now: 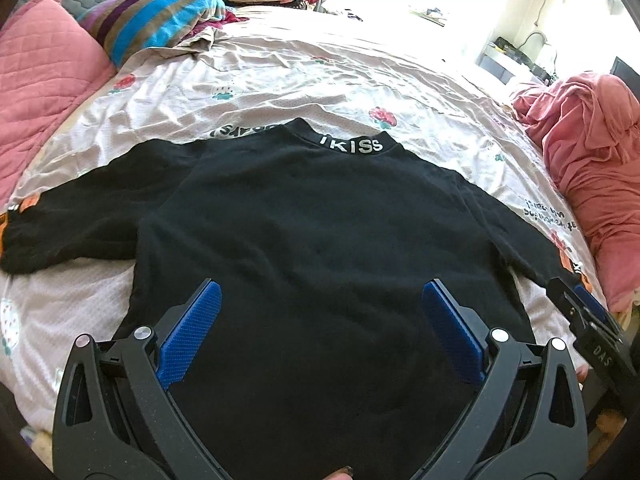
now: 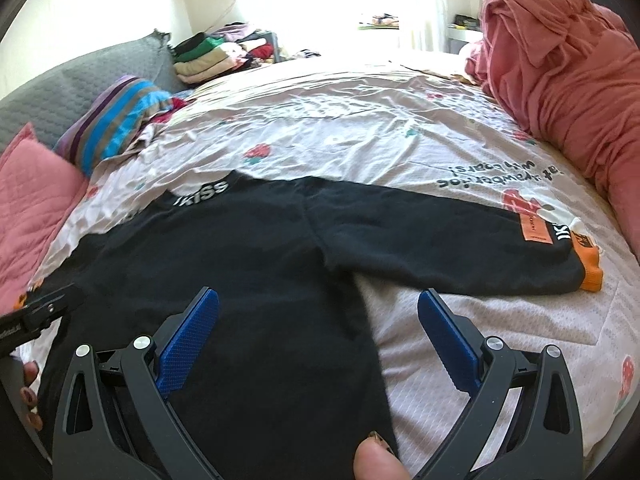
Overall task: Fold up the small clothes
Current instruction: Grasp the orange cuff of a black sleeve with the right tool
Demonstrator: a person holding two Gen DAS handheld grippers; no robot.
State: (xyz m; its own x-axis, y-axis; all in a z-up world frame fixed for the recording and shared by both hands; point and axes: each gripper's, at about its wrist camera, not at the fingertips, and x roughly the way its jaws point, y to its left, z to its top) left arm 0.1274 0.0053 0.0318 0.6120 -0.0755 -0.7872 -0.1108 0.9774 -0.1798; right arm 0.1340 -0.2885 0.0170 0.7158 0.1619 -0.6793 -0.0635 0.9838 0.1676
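A small black long-sleeved top (image 1: 304,216) lies spread flat on the bed, its collar marked "IKISS" (image 1: 352,145) pointing away from me and both sleeves stretched outwards. My left gripper (image 1: 320,304) hovers open over the lower body of the top, nothing between its blue pads. In the right wrist view the same top (image 2: 248,256) fills the middle, and its right sleeve ends in an orange cuff (image 2: 591,274). My right gripper (image 2: 318,312) is open above the top's right side edge. The right gripper (image 1: 576,304) also shows at the right edge of the left wrist view.
The bed sheet (image 1: 280,76) is pale with strawberry prints. A pink quilted pillow (image 1: 44,72) and a striped pillow (image 1: 156,12) lie at far left, a crumpled pink cloth (image 2: 568,64) at right. Folded clothes (image 2: 208,56) are stacked at the back. A thumb (image 2: 378,462) shows at the bottom.
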